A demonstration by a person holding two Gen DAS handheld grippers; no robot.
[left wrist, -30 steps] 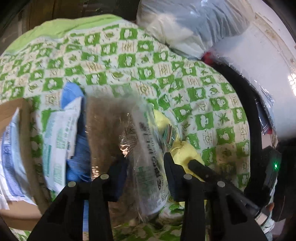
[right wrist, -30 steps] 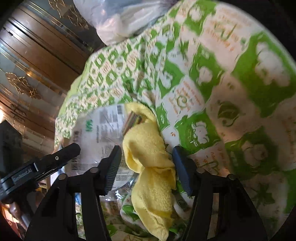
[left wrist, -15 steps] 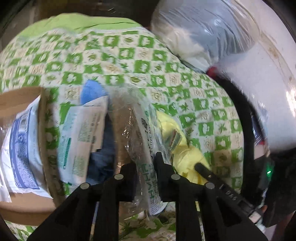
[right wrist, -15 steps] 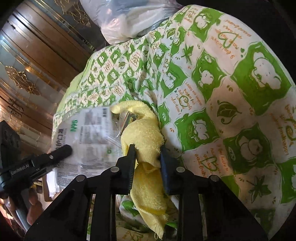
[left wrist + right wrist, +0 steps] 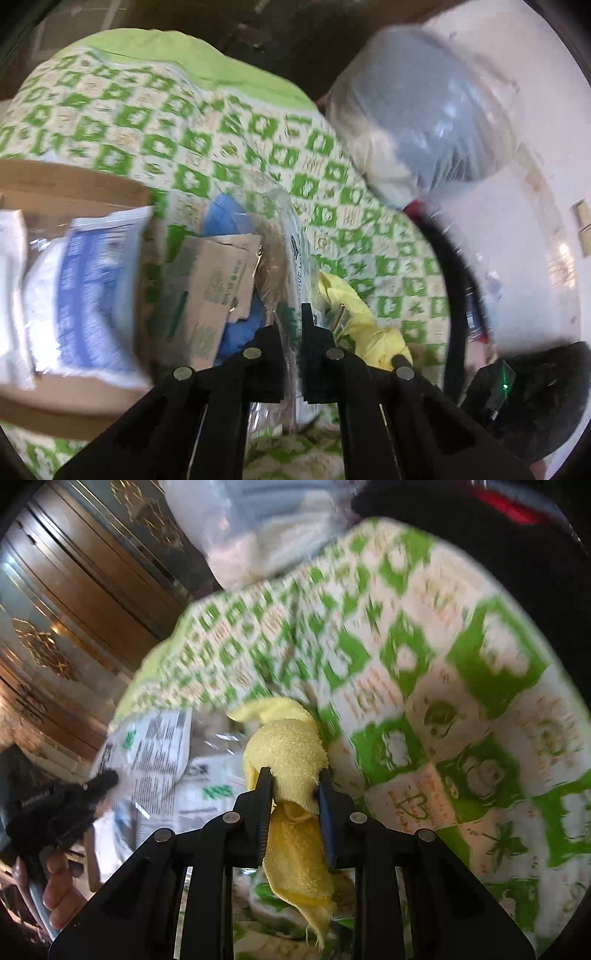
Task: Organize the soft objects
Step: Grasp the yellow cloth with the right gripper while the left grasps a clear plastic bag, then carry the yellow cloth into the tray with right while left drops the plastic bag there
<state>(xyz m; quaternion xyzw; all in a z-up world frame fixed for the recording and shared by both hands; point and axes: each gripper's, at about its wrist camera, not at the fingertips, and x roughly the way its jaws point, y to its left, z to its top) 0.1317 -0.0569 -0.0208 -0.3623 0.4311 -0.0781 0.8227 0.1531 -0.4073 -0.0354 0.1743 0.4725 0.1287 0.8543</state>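
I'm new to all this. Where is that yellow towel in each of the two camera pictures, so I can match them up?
Left wrist view: the yellow towel sits low and right of centre, just right of the left gripper, which pinches a clear plastic packet.
Right wrist view: the towel is at the centre, clamped in the right gripper, its tail hanging down.
Shared landmark: the green-and-white checked cloth beneath everything.

A bed under a green-and-cream checked quilt [image 5: 236,125] carries an open brown cardboard box [image 5: 70,188], a crumpled blue cloth [image 5: 225,221] and a bulging clear plastic bag [image 5: 436,110]
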